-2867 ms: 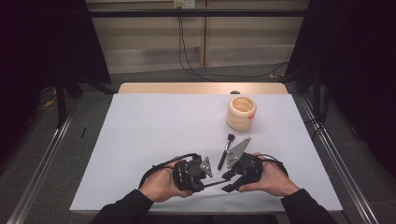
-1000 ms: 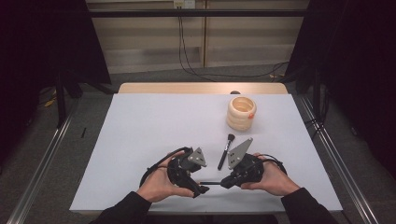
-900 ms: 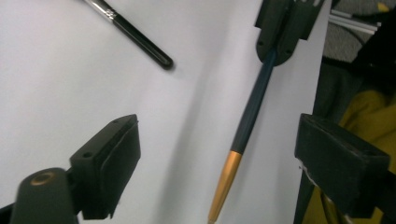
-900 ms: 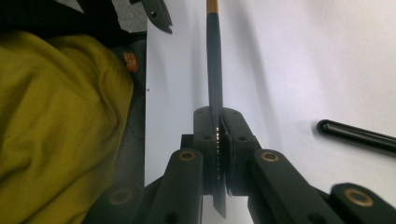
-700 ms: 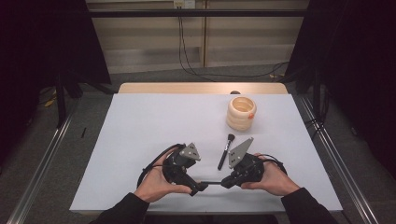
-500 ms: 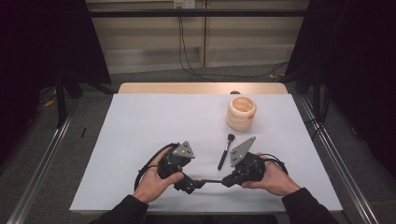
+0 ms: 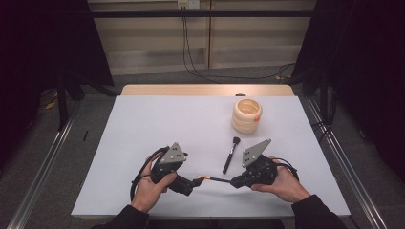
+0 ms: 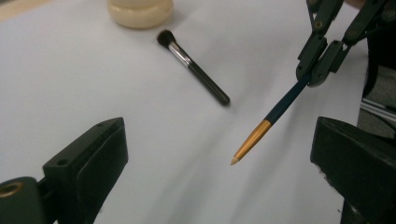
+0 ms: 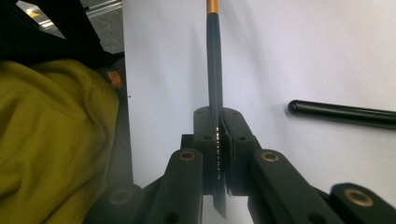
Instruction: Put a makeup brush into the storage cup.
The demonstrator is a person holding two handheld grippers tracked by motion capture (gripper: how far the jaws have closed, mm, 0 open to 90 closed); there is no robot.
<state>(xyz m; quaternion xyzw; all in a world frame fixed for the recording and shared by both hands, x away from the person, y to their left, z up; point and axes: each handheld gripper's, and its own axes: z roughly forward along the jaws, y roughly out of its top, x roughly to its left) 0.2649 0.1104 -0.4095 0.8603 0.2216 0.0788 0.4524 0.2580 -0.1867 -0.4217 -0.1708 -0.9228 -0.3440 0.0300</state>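
White sheeting covers the worktop (image 7: 143, 129), which stands in a dark room with cables trailing across the floor behind it. A cream ribbed holder of stacked rings (image 7: 247, 115) stands toward the far right corner. A black-handled makeup brush with a dark bristle head (image 7: 230, 154) lies flat nearer the front edge, between the holder and the two hands.

Step in hand — a transfer from one tool to the other. The right gripper (image 7: 236, 182) pinches a slim dark-blue brush with a gold ferrule and a pale pointed tip (image 7: 210, 179); the right gripper view shows the jaws pressed together on the handle (image 9: 215, 93). The slim brush is held roughly level just above the worktop near the front edge, tip toward the left gripper (image 7: 189, 186). That tool's jaws have just been opening and now stand spread wide. In the left gripper view the gold ferrule (image 8: 252, 139) sits between them and touches neither pad, so the slim brush rests with the right gripper alone.

Next move, as a judgement: the right gripper carries the slim brush toward the cream holder — probably for insertion, tip down or up. This calls for tilting the handle upright over the holder's open mouth while clearing the black-handled brush on the way.
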